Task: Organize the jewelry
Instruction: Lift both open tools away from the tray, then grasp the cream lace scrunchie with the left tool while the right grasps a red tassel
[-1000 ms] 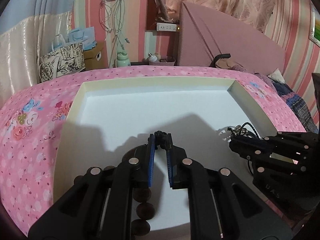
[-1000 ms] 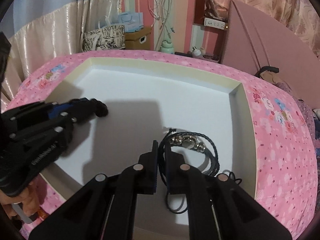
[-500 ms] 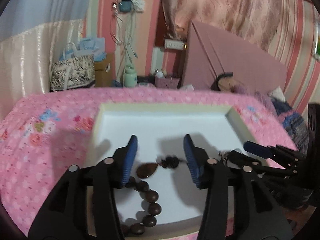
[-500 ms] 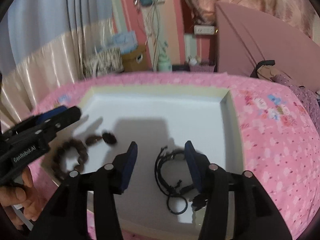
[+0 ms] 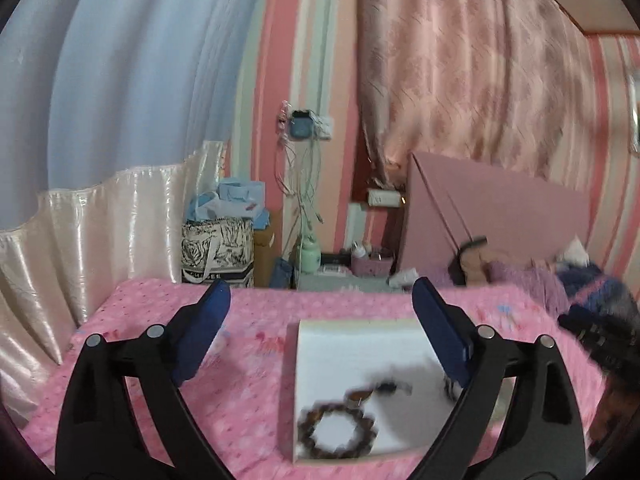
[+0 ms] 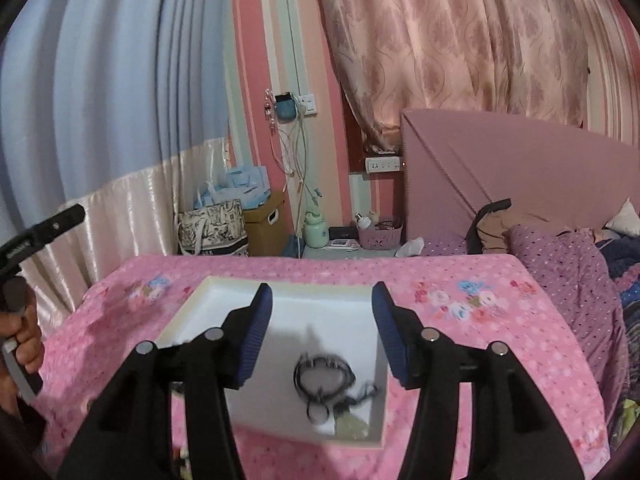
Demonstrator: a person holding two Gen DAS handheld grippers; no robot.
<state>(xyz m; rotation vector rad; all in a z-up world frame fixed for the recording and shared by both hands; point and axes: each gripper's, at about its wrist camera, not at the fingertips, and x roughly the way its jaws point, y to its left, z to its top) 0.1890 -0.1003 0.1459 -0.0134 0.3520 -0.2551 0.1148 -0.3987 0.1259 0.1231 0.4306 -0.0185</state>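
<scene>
A white tray (image 5: 360, 352) lies on the pink floral cloth. In it a brown bead bracelet (image 5: 338, 432) with a dark pendant (image 5: 360, 394) rests near the front edge. My left gripper (image 5: 320, 292) hangs above and behind the tray, its jaws opening wide with nothing between them. In the right wrist view a black cord bracelet (image 6: 324, 376) lies in the tray (image 6: 208, 284) near its right wall. My right gripper (image 6: 322, 294) hovers above it, jaws opening, nothing between the pads. The left gripper (image 6: 40, 228) shows at the left edge, held by a hand (image 6: 20, 340).
The pink cloth (image 6: 480, 320) covers the table around the tray. Behind it stand a patterned bag (image 6: 212, 228), a cardboard box (image 6: 266, 224), a green bottle (image 6: 316, 232) and a small pink basket (image 6: 380, 236). A bed with a pink headboard (image 6: 520, 168) lies to the right.
Both grippers opened, letting go of the bead bracelet and the black cord bracelet, which now lie in the tray. Both hands rose and pulled back from the tray.
</scene>
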